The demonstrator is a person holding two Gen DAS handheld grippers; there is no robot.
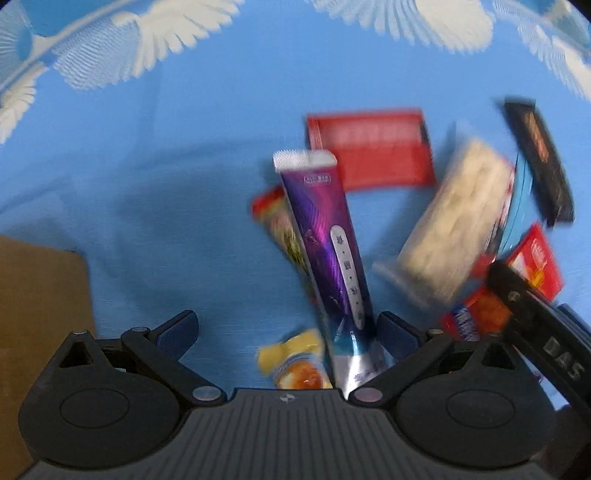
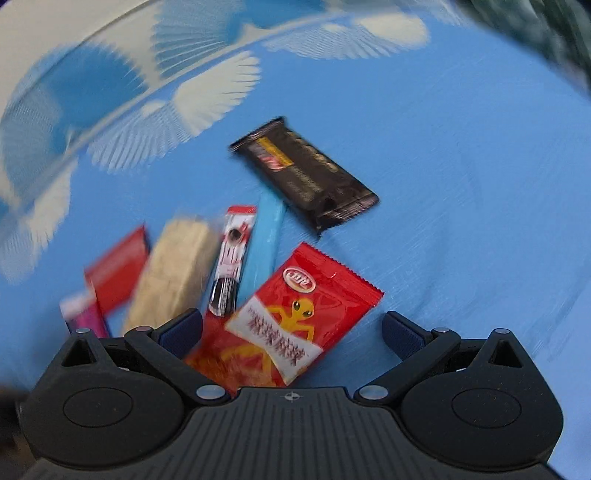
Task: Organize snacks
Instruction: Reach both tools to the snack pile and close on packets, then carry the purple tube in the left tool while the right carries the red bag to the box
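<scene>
While both tongs stand with jaws wide apart, neither grips anything. Left tongs [image 1: 286,330]: a purple stick packet [image 1: 325,254] runs between the jaws, its lower end close against the right-hand finger [image 1: 397,334]; contact cannot be told. A small yellow-orange wrapped snack [image 1: 295,363] lies just below the jaws' gap. A red-and-green packet [image 1: 280,225] lies partly under the purple one. Beyond: a red flat packet [image 1: 373,151], a pale wafer bar in clear wrap [image 1: 454,225], a black bar [image 1: 539,162], all motion-blurred.

Right tongs [image 2: 291,330]: a red packet with a yellow figure [image 2: 295,317] lies between the jaws, nearer the left-hand finger [image 2: 183,330]. Past it, side by side: a red-and-black cookie stick [image 2: 231,266], a light-blue stick [image 2: 264,243], the wafer bar, the black bar farthest out.

Surface: a blue cloth [image 2: 461,184] with a white fan-and-feather border [image 1: 166,33], faintly wrinkled; whether it covers a bed or tabletop cannot be told. A brown cardboard box [image 1: 40,295] sits at the left view's left edge. Room not discernible.
</scene>
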